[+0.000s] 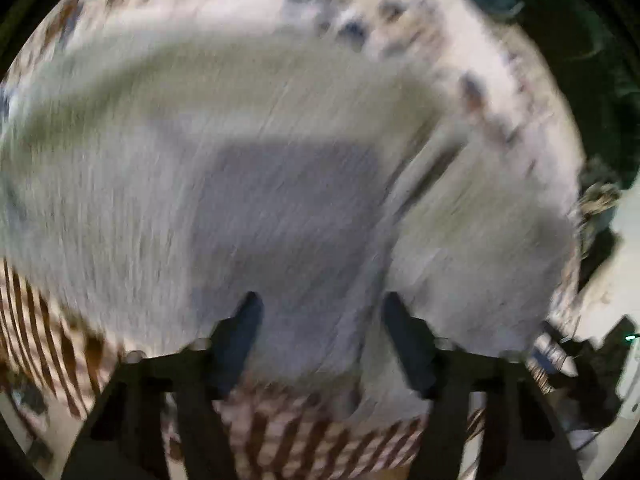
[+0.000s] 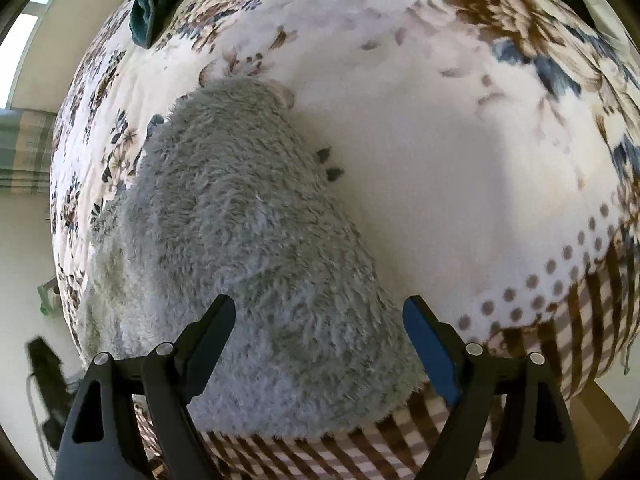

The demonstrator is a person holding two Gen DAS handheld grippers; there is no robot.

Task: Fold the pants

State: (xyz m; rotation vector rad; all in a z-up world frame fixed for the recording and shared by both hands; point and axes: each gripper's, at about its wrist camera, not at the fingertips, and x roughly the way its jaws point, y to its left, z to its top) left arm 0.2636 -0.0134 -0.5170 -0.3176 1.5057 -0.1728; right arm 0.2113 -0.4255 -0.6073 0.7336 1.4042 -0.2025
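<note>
Both hand-held grippers point steeply down at the same fluffy grey pants, and what the next move turns on is where the near hem sits against each pair of fingers. Left hand-held gripper point(image 1: 322, 300) hangs over the cloth with its jaws about half apart; the picture is smeared, so I cannot say for sure whether the pads press fabric, but no pinched fold shows between them and I read it as open. Right hand-held gripper point(image 2: 320, 304) stands wide, nothing clamped, both fingers just above the pile.

Nearest in both views is the checked brown-and-white border of the bed cover point(image 2: 440, 160), and the pants' point(image 2: 240, 220) lower edge lies across it, right under the fingers. In the right view that edge runs from below the left finger to just inside the right finger, so the garment's near corner is within the right jaws' span. In the left view, cloth fills the gap between the fingers and spreads well to either side, with a seam or fold line running up and to the right.

From there the pants stretch away from the hands: the long axis runs up and slightly left in the right view, narrowing toward the far end, which rests on the floral part of the cover. A dark green cloth point(image 2: 140, 16) lies well beyond, clear of the work.

Judging by this, each hand is placed to take a near corner and carry it away along that axis.
</note>
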